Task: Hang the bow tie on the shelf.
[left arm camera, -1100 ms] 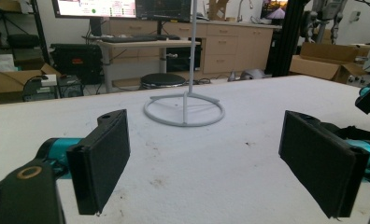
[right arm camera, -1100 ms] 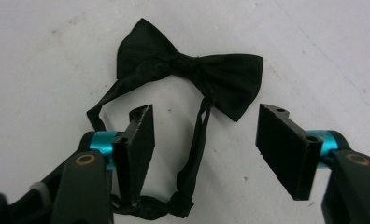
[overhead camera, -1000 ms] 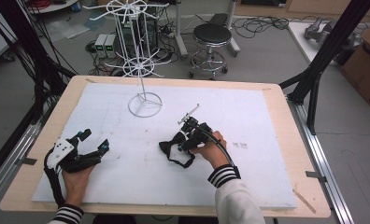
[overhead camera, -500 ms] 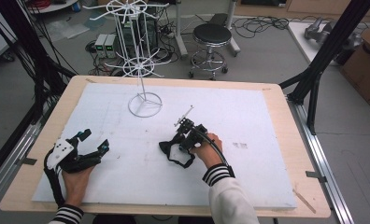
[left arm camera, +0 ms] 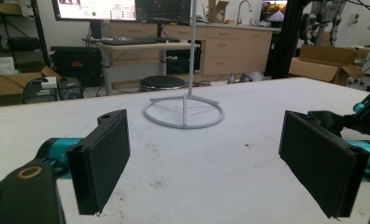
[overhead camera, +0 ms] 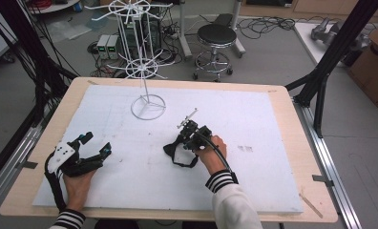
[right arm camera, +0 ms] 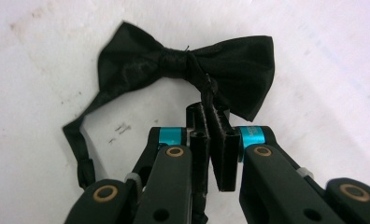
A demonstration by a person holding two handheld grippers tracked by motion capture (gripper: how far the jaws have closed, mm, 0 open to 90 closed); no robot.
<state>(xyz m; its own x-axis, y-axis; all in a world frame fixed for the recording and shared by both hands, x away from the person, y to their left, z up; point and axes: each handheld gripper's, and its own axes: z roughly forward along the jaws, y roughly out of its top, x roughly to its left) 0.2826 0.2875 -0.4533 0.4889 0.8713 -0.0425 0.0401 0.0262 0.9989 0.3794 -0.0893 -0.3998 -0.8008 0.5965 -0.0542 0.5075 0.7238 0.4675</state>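
A black bow tie [right arm camera: 174, 60] lies on the white table cover [overhead camera: 254, 143] near the middle, its thin strap [right arm camera: 80, 140] trailing off to one side. My right gripper [right arm camera: 211, 116] is shut on the strap close to the knot, and its tips rest on the bow tie [overhead camera: 173, 149] in the high view, where the right gripper [overhead camera: 181, 143] points left. My left gripper [overhead camera: 96, 144] rests on the cover at the front left, held by a hand. In its own view the left gripper [left arm camera: 211, 158] stands wide open with nothing between its pads.
A white wire display stand [overhead camera: 148, 106] rises from a ring base at the back of the table, and that ring base [left arm camera: 183, 112] lies ahead of the left gripper. The wooden table rim [overhead camera: 292, 100] frames the cover. A stool [overhead camera: 216, 36] and cables sit on the floor beyond.
My right gripper has edged slightly left with the bow tie strap in it. The left gripper has stayed where it was.
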